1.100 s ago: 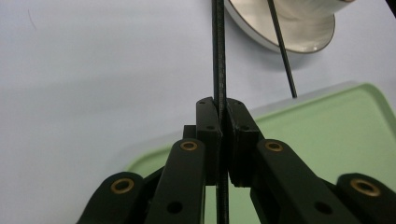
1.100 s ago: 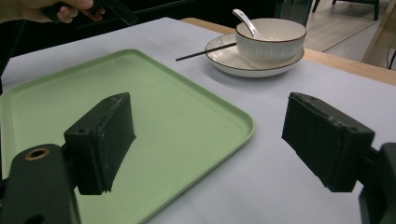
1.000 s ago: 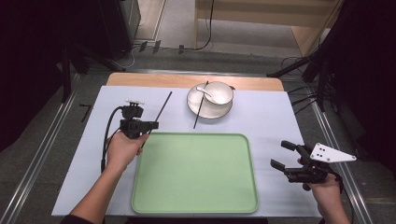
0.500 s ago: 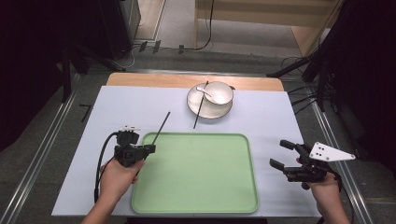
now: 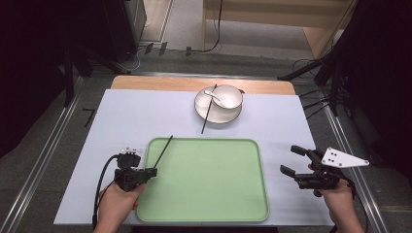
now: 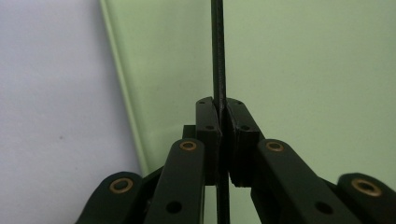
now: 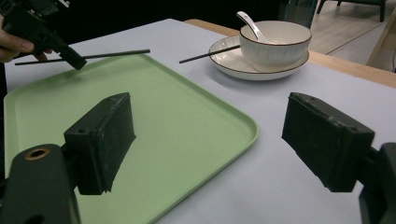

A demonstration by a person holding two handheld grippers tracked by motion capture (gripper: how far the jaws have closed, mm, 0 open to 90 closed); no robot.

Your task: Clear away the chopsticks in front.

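Left gripper (image 5: 151, 171): jaws clamped on a black chopstick (image 5: 163, 147), gripped near its lower end.
Chopstick: thin, stiff, light, probably slick; long free end slants ahead of the jaws above the green tray (image 5: 214, 194) edge, so it may pivot.
Right gripper (image 5: 293, 162): jaws wide apart, nothing between them.
Farther ahead: second chopstick (image 5: 208, 112) leaning on the plate (image 5: 204, 110), bowl (image 5: 227, 97) with spoon (image 5: 212, 94).

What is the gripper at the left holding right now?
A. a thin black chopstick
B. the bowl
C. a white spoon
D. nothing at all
A: the left gripper has its jaws clamped on a thin black chopstick, carried over the green tray's left edge.
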